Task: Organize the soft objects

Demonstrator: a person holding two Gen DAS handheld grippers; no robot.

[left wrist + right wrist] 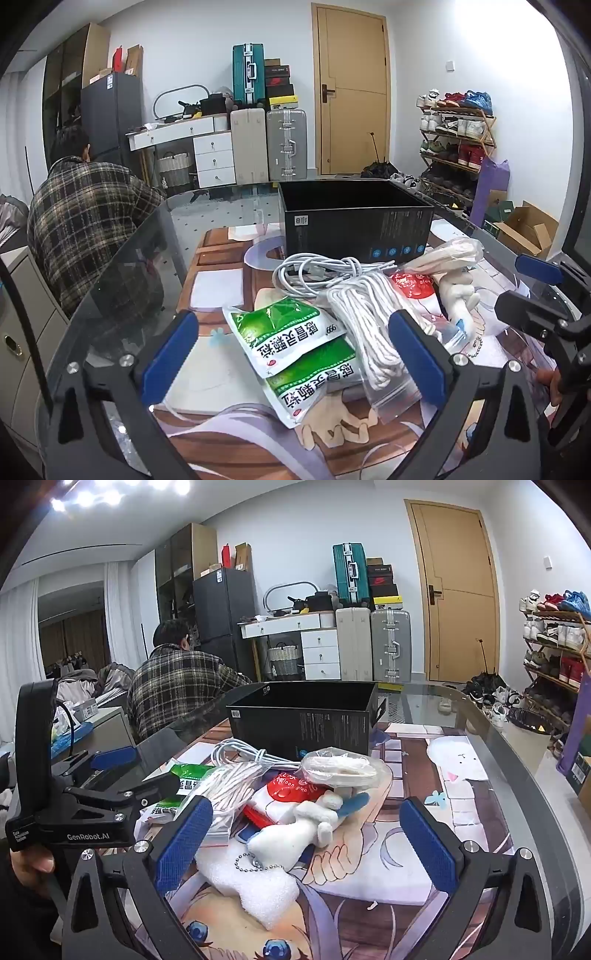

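Both grippers' fingers gape over cluttered glass table near a door

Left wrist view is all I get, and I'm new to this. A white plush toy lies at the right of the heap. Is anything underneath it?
Observer: Yes. The right wrist view shows the white plush toy lying partly on a lumpy white foam sheet, which your view misses.
Operator: Is the other claw squeezing the toy?
Observer: No. The right gripper is wide open. The toy lies between its blue pads, ungripped.
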